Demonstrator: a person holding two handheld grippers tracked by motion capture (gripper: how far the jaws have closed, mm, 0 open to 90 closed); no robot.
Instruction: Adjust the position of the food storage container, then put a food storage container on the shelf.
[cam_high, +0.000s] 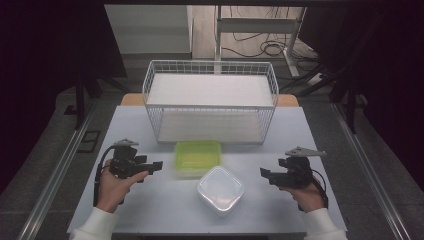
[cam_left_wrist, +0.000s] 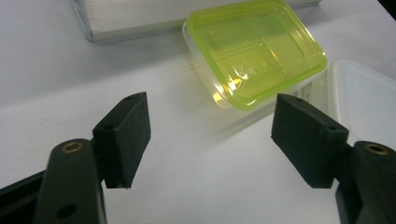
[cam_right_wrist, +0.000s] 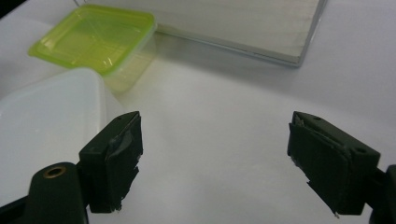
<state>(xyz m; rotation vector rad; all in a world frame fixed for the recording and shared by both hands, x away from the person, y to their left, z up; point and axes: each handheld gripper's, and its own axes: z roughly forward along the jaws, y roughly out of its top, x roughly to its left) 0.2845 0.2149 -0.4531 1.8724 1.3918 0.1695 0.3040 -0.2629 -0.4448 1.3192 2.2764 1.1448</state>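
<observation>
Nearest the person, the left gripper (cam_high: 153, 165) and right gripper (cam_high: 266, 173) hover low over the white table (cam_high: 150, 210), well apart, each with its jaws spread wide and holding nothing. Between them sits a clear lidded container (cam_high: 220, 189). Just beyond it, touching or nearly so, lies a green-lidded container (cam_high: 198, 157). Farthest back stands a white wire basket (cam_high: 210, 100).
</observation>
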